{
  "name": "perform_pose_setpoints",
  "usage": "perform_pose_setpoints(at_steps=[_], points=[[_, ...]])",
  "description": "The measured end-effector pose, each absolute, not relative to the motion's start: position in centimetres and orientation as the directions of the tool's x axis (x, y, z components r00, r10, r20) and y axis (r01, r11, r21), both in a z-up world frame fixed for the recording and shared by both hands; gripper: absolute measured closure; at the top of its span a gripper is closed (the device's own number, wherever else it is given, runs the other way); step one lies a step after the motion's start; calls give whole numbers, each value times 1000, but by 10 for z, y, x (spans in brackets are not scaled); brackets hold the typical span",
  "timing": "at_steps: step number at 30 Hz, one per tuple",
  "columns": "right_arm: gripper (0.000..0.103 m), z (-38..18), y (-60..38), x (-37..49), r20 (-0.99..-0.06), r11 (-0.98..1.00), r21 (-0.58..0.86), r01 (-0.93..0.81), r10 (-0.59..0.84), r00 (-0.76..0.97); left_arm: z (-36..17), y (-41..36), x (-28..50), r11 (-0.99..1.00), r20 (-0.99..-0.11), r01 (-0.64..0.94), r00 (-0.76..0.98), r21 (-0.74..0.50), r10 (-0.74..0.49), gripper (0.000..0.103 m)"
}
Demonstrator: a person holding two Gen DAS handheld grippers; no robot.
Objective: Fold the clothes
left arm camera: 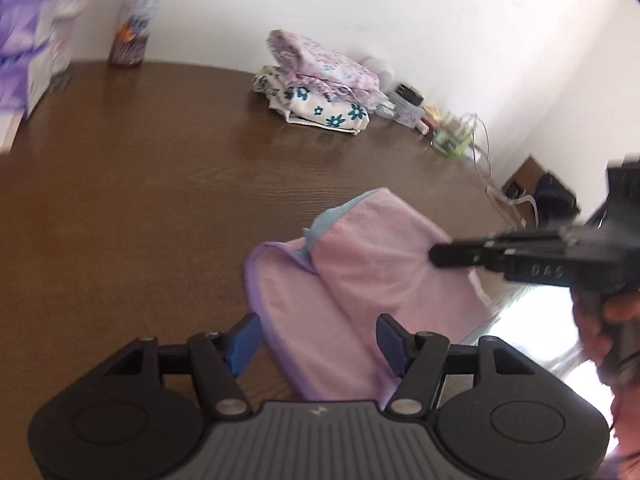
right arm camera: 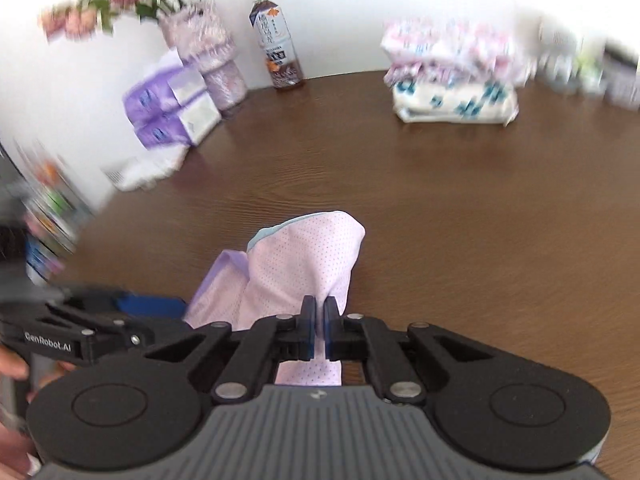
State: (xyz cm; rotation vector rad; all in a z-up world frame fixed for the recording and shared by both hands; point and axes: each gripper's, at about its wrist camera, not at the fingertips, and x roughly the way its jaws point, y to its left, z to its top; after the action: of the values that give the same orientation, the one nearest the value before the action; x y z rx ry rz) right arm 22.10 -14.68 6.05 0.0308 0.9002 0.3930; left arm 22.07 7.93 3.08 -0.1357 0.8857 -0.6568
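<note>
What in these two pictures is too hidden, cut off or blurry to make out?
- Pink garment: its near part lies under the right hand-held gripper in the right wrist view, so its type is unclear.
- Bottle: top cut off by the left wrist view's edge.
- Small items by the wall: blurred, too small to tell.
- Folded stack: motion blur hides how many pieces.

A pink mesh garment with purple trim (right arm camera: 296,264) lies on the brown wood-grain table (right arm camera: 460,216), at its near edge. The right gripper (right arm camera: 319,322) pinches the garment's near fold between its jaws; the left gripper (left arm camera: 316,340) sits just to its left, jaws spread — the cloth's near end lies between them. At the far side, against the white wall, a stack of folded flower-print clothes (right arm camera: 452,76) sits to the right, a labelled plastic drink bottle (right arm camera: 276,46) in the middle, and purple-and-white tissue packs (right arm camera: 168,108) to the left — flowers above them.
</note>
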Motion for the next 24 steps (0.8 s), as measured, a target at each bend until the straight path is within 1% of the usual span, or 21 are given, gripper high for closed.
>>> perform_pose_setpoints(at_steps=[2,5,7,8,9,14,16,18,20,24], points=[[100,70,-135,220,-777,937,71,-341,266,570,29,79,220,813,-675,477,481,-334,-560,40],[100,78,-112,220,-794,925,-49,-377,193,577,23,85,220,832,-666,430,510,-350,-544,38],[100,80,-98,219,-798,911,-108,-398,159,581,23,91,219,840,-662,407,524,-359,-536,33],[100,80,-90,218,-798,903,-135,-409,145,584,23,95,219,847,-660,390,535,-361,-528,27],[100,81,-82,217,-798,893,-163,-420,131,588,24,99,220,852,-656,375,547,-364,-521,23],[100,83,-47,204,-789,842,-264,-471,93,608,25,125,225,855,-627,315,584,-412,-516,22],[99,84,-35,200,-789,831,-272,-486,97,606,24,136,229,853,-617,283,595,-438,-514,22],[99,84,-25,197,-794,826,-250,-505,124,596,25,147,231,853,-606,250,614,-457,-505,22],[99,81,-17,195,-804,827,-189,-529,180,567,28,157,233,855,-590,217,643,-471,-488,22],[98,74,-11,190,-787,838,-41,-544,308,534,35,172,237,856,-567,174,683,-486,-461,21]])
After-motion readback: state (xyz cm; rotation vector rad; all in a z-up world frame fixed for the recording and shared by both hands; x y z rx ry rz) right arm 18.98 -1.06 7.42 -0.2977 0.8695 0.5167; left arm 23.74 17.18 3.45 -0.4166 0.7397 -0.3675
